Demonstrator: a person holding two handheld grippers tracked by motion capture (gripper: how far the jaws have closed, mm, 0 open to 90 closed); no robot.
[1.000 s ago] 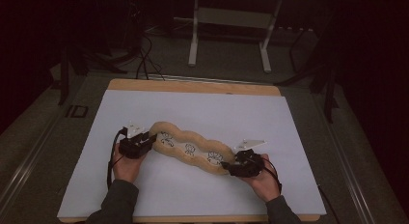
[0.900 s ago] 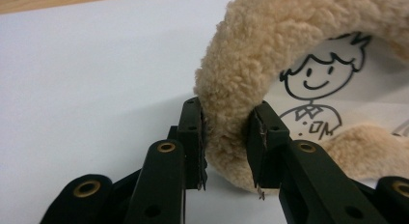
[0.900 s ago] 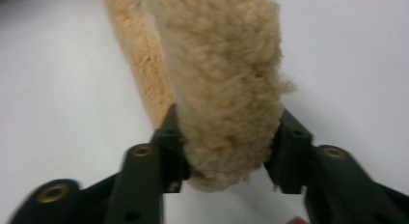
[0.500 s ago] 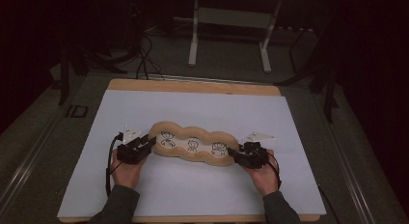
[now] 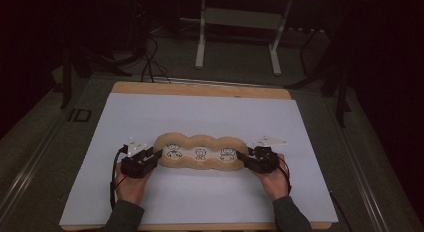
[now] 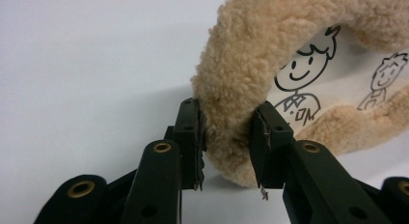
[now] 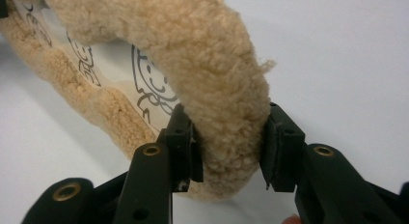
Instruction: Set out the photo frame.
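A long tan fleecy plush [image 5: 200,152] with three lobes lies level across the white sheet, its white middle panel printed with three cartoon figures [image 6: 299,84]. My left gripper [image 5: 154,158] is shut on the plush's left end; in the left gripper view its pads [image 6: 226,132] pinch the fleecy rim [image 6: 231,89], having just eased slightly wider. My right gripper [image 5: 243,160] is shut on the right end; in the right gripper view the jaws [image 7: 229,142] squeeze the thick fleece rim [image 7: 212,79], also having just opened a little. A hand holds each gripper from the near side.
The white sheet [image 5: 200,112] covers a wooden board [image 5: 200,89]. Beyond the board stand a metal frame's legs [image 5: 201,47] and loose cables [image 5: 149,62] on the dark floor. A small dark label [image 5: 80,115] lies left of the board.
The plush has swung from a slant to lying level. The left hand came nearer and the right hand moved away and to the right, drawing the plush out straight.
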